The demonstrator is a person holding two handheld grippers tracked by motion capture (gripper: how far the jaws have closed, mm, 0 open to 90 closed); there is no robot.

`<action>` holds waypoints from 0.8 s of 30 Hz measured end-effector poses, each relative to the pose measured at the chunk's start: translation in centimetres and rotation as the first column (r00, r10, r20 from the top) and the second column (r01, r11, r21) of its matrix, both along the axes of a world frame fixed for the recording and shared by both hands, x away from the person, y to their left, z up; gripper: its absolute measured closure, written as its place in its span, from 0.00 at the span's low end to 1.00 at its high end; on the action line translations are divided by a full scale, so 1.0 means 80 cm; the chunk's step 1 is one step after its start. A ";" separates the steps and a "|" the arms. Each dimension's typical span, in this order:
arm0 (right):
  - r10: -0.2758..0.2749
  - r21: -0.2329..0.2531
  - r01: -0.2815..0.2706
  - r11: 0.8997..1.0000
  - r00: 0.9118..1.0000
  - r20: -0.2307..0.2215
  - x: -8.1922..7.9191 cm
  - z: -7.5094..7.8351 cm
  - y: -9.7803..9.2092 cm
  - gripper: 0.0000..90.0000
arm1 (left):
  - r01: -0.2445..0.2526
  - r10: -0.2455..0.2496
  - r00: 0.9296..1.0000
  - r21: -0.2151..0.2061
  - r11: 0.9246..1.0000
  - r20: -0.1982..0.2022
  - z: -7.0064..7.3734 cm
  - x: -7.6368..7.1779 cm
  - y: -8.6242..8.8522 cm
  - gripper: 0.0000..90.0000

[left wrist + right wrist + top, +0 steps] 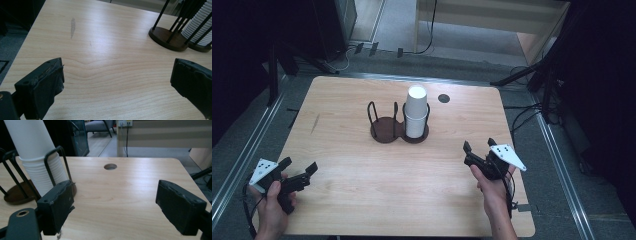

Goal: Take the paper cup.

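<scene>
High view: both tongs [298,169] [478,148] agape near table [362,200] front corners, cup stack [416,111] mid-table.

**No readable writing**

No words, labels, brand names or numbers can be read anywhere. The stack of paper cups [416,112] is plain white, its wire holder [399,125] bears no mark, and the wooden table [362,185] is bare of print. The grey plates on the grippers carry small dark dots, not characters.

A stack of white paper cups [416,112] stands upright in the holder's [399,129] right ring, mid-table.
</scene>
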State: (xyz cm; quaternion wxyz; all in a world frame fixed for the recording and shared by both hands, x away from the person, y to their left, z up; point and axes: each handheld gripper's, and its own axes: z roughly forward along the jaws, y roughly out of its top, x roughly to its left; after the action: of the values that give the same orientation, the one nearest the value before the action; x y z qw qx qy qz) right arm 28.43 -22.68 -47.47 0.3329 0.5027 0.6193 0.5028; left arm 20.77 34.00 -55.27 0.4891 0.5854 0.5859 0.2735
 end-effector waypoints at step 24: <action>0.096 -0.020 -0.095 0.995 0.995 0.034 0.035 0.037 0.058 0.16 | 0.000 0.000 1.000 0.004 1.000 -0.001 0.000 -0.001 0.000 0.00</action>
State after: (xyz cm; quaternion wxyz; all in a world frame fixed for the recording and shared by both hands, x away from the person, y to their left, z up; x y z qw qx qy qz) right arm 31.25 -18.03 -44.50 0.3237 0.4607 0.6413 0.5212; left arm 20.73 34.00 -55.27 0.4877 0.5867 0.5853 0.2746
